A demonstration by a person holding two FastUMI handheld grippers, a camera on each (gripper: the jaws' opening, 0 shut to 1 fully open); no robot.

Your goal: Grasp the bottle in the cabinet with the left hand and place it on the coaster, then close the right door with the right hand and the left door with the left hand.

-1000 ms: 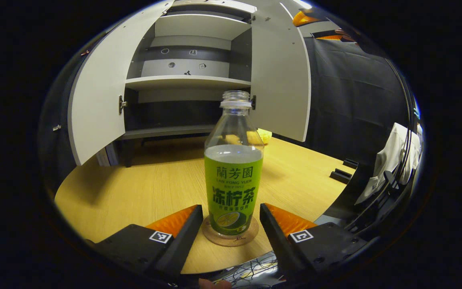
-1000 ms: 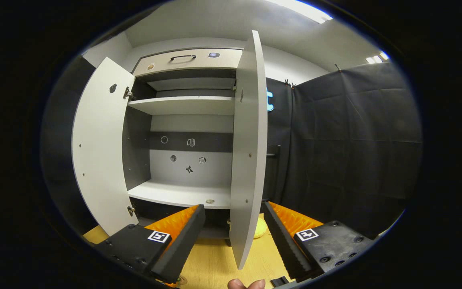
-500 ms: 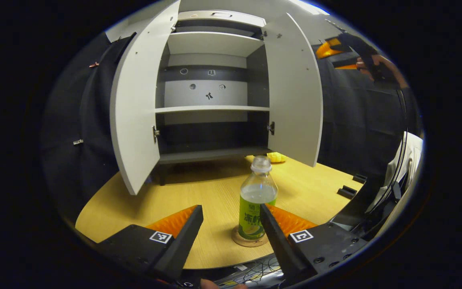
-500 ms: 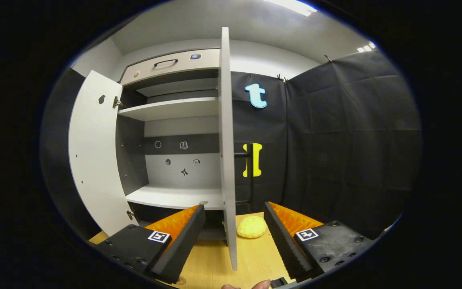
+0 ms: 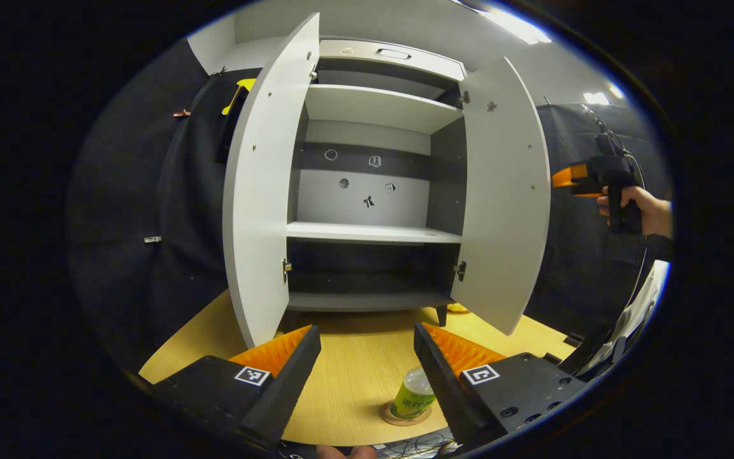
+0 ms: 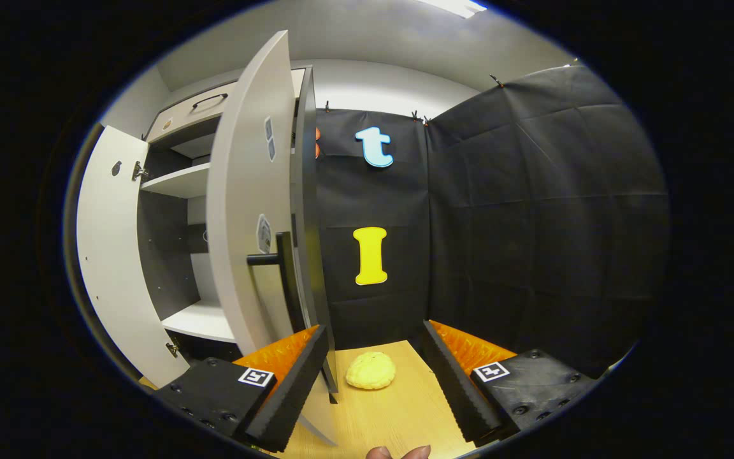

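Since the bottle (image 5: 413,395) is already set on the coaster (image 5: 405,415), the stiff, light right door (image 6: 249,210) is judged next. With the right gripper (image 6: 373,376) spread wide and empty, the door's outer face beside the handle (image 6: 281,271), just ahead-left, is best pushed.

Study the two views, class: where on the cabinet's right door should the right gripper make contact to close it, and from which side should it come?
Probably the outer face of the right door, near its black bar handle at the free edge, far from the hinges. The right gripper, jaws open, sits on that outer side already, so coming from outside and pushing toward the cabinet suits a door standing wide open.
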